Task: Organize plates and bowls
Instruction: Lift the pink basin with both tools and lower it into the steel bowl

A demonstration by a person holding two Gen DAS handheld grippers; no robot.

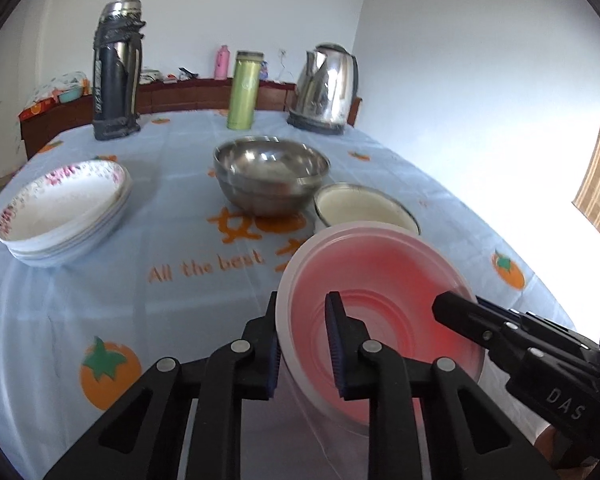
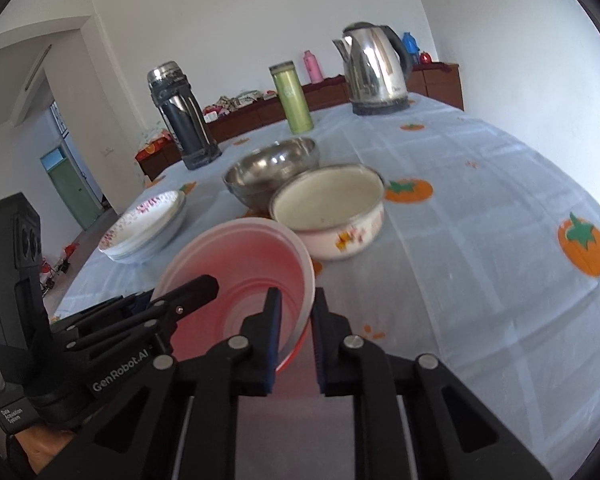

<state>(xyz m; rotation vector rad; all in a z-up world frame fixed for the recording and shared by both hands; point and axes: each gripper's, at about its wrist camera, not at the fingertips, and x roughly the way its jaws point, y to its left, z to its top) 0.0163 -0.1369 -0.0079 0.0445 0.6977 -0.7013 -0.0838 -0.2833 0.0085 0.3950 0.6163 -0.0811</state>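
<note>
A pink plastic bowl (image 1: 380, 280) is held tilted above the table's near edge. My left gripper (image 1: 304, 332) is shut on its left rim, one finger inside and one outside. My right gripper (image 2: 296, 320) is shut on its right rim (image 2: 300, 280). Each gripper shows in the other's view. Behind it stand a cream enamel bowl (image 2: 328, 204) and a steel bowl (image 1: 270, 168), touching. A stack of flowered white plates (image 1: 64, 208) sits at the left.
A dark thermos (image 1: 116, 68), a green flask (image 1: 244, 90) and a steel kettle (image 1: 326, 88) stand along the far edge of the table, which has a blue cloth (image 1: 140, 300). A low wooden cabinet (image 1: 196, 94) is behind.
</note>
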